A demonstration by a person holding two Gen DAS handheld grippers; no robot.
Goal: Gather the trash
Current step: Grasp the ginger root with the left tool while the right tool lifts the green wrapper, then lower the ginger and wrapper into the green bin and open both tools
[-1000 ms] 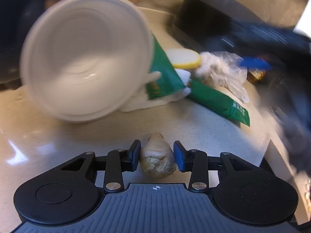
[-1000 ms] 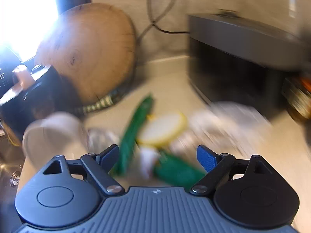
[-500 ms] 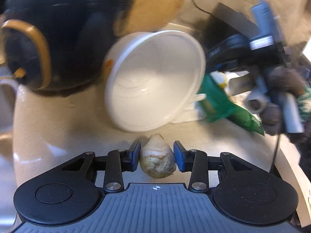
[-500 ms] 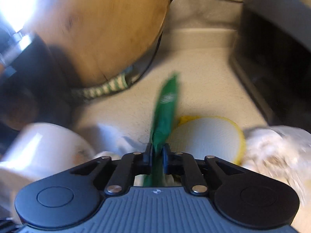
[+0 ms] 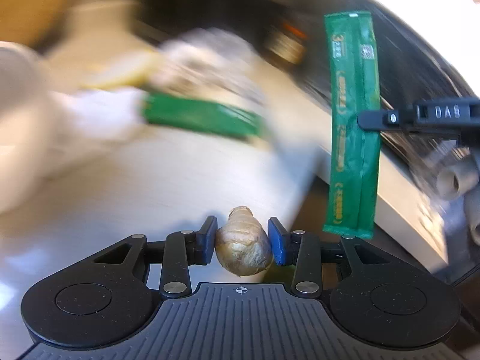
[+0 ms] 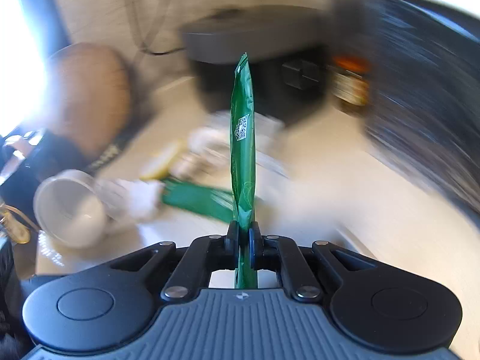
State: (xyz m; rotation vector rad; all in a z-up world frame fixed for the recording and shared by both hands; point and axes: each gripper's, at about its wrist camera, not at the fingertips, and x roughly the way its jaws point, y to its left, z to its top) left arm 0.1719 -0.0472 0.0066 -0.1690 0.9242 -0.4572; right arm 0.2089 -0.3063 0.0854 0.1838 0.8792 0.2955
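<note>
Hovering over the pale stone counter (image 5: 180, 180): my left gripper (image 5: 241, 241) pinches a ginger knob (image 5: 243, 249), right gripper (image 6: 243, 240) clamps tight on a green sachet (image 6: 242, 156) lifted clear of it; second sachet (image 6: 198, 199), bowl (image 6: 69, 207) blurry behind.

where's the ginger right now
In the left wrist view, the ginger piece sits bottom centre, clamped in the left claw above the counter's edge.

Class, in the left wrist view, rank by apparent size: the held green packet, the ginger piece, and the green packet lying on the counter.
1. Held green packet, largest, though nearer the camera.
2. Green packet on the counter, blurred, so extent uncertain.
3. Ginger piece, smallest.
</note>
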